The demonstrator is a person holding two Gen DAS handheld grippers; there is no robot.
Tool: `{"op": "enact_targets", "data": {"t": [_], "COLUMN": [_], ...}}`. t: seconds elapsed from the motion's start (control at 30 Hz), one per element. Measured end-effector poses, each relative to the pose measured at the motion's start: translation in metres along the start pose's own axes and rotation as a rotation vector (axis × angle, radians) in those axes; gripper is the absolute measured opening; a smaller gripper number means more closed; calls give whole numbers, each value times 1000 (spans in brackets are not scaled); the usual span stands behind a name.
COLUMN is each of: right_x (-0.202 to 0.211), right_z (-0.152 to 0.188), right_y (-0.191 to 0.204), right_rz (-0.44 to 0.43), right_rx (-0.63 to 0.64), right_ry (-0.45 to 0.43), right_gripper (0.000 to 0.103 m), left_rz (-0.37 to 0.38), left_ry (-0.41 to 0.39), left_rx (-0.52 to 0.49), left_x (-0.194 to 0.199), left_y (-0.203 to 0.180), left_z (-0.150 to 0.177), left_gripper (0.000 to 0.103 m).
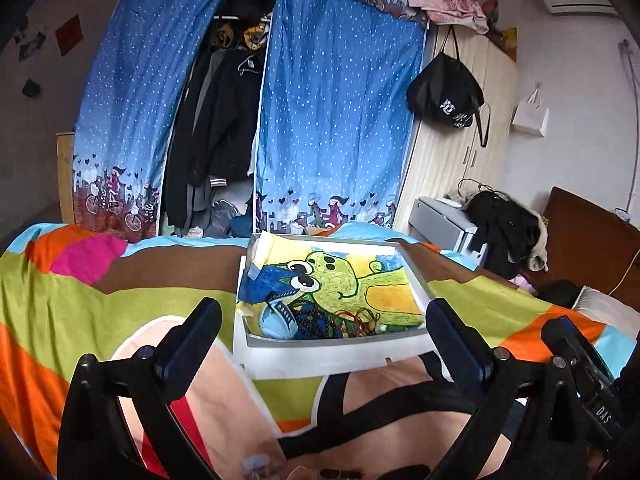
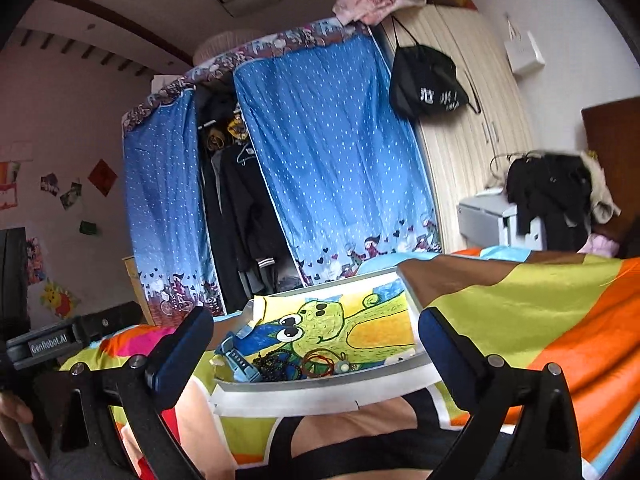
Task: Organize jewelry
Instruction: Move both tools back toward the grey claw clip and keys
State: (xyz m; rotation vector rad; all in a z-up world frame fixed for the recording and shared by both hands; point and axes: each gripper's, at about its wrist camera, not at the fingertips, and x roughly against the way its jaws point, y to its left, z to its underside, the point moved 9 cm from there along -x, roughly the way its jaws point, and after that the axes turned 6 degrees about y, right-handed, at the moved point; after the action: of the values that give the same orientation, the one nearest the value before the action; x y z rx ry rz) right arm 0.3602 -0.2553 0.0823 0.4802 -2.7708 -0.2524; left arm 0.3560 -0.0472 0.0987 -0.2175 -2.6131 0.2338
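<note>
At the bottom of the left wrist view the left gripper (image 1: pixel 324 328) has its jaws spread wide with nothing between them, and low in the right wrist view the right gripper (image 2: pixel 316 340) is likewise wide open and holds nothing; both hang over the striped bedspread (image 1: pixel 80 312). Just beyond the fingertips, mid-frame, the white tray (image 1: pixel 320 354) lies on the bedspread, lined with a green cartoon drawing (image 1: pixel 340 276), and the jewelry is heaped in its near edge: a blue watch (image 1: pixel 280 314), dark bead strands (image 1: pixel 310 322) and red bangles (image 1: pixel 350 318). Across the upper frame hangs a blue dotted curtain (image 1: pixel 336 112) over a wardrobe, with a black bag (image 1: pixel 444 92) at upper right.
</note>
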Motion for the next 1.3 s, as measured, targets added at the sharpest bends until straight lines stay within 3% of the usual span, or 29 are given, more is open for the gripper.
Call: {"op": "enact_targets", "data": {"t": [0.3, 0.83, 1.1, 1.3], "right_x": [52, 90, 96, 95], "right_z": [24, 95, 127, 154], "right_y": [18, 45, 51, 40], "right_rz": [45, 55, 80, 116], "right_rx": [67, 109, 102, 25], "right_ry": [-17, 96, 190, 293], "right_gripper": [103, 103, 103, 103], "left_rz": [-5, -39, -64, -69], "left_ry": [-15, 36, 122, 238], "left_rx": [-55, -100, -194, -105], "left_x": [48, 75, 69, 59], "left_y": [-5, 17, 34, 53], "left_z": [41, 113, 166, 200], "left_gripper": [100, 100, 100, 100]}}
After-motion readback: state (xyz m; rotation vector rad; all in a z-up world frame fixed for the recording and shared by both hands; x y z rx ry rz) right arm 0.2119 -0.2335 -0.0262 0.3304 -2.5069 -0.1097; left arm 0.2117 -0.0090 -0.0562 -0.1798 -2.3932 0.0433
